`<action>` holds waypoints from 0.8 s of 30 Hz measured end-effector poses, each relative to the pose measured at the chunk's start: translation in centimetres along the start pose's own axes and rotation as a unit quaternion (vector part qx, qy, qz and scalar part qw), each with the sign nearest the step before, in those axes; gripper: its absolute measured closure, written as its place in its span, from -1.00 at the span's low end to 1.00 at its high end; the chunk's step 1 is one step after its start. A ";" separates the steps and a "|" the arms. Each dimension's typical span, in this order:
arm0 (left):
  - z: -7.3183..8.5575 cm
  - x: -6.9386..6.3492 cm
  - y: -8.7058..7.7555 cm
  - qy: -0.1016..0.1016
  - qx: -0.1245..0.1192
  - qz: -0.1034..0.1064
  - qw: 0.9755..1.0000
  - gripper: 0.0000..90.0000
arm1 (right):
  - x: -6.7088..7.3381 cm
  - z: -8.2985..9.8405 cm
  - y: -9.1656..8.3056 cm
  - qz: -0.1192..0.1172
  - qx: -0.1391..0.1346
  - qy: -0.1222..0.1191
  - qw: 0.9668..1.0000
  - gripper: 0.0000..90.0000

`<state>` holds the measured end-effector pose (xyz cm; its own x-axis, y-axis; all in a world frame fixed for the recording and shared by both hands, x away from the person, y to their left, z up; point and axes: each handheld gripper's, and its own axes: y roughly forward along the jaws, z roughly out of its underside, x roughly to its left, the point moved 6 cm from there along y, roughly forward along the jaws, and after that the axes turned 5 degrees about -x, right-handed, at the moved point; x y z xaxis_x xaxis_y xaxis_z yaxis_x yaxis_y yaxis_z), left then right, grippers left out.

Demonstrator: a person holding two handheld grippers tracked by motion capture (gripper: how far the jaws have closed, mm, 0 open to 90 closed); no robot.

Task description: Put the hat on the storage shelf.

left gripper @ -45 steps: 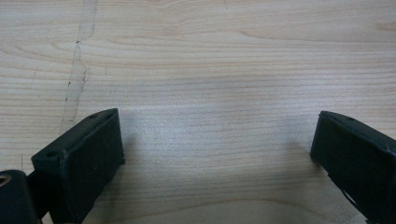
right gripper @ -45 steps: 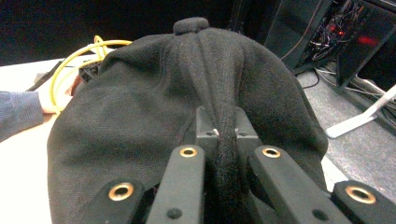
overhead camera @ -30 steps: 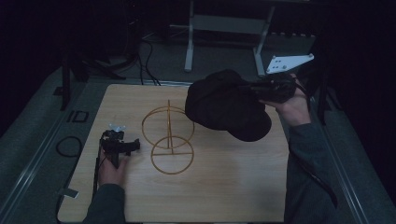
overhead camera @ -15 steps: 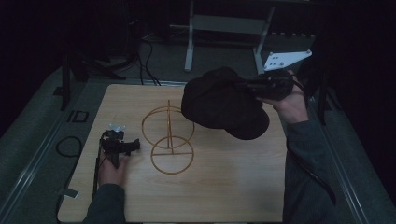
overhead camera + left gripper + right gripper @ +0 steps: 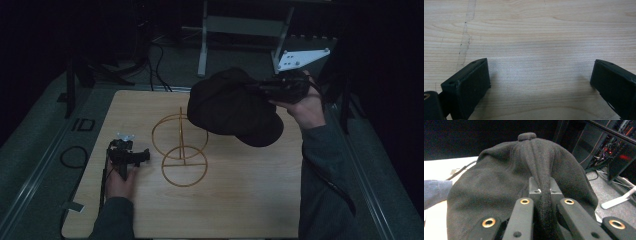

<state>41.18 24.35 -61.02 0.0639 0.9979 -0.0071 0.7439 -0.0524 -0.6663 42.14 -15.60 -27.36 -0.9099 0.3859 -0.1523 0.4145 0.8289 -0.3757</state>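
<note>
Up above the desk (image 5: pixel 240 210), the right tongs (image 5: pixel 543 192) pinch a fold of the black cap (image 5: pixel 232 107), holding it beside the gold wire stand (image 5: pixel 182 147), probably to drop it on top. Meanwhile the left tongs (image 5: pixel 540 82) rest open on the wood, clear of the stand, gripping nothing.

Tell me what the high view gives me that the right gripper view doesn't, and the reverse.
High view alone: the wire stand on the table, and the left gripper resting beside it. Right gripper view alone: a fold of the cap pinched between the jaws, and its top button. Both: the black cap held by the right gripper.
</note>
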 end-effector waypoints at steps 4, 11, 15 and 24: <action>0.0 0.0 0.0 0.000 0.000 0.000 1.000 -0.95 | 0.2 -0.2 0.4 -0.003 0.000 -0.001 1.000 0.92; 0.0 0.0 0.0 0.000 0.000 0.000 1.000 -0.95 | 0.5 -0.9 1.1 -0.009 -0.010 -0.002 1.000 0.92; 0.0 0.0 0.0 0.000 0.000 0.000 1.000 -0.95 | 0.8 -1.3 1.7 -0.017 -0.016 -0.004 1.000 0.92; 0.0 0.0 0.0 0.000 0.000 0.000 1.000 -0.95 | 1.6 -2.1 3.2 -0.028 -0.019 -0.007 0.999 0.92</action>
<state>41.18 24.35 -61.02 0.0637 0.9979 -0.0073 0.7437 -0.0524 -0.6665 42.08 -11.52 -26.91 -0.9316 0.3330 -0.1460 0.3634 0.8636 -0.3495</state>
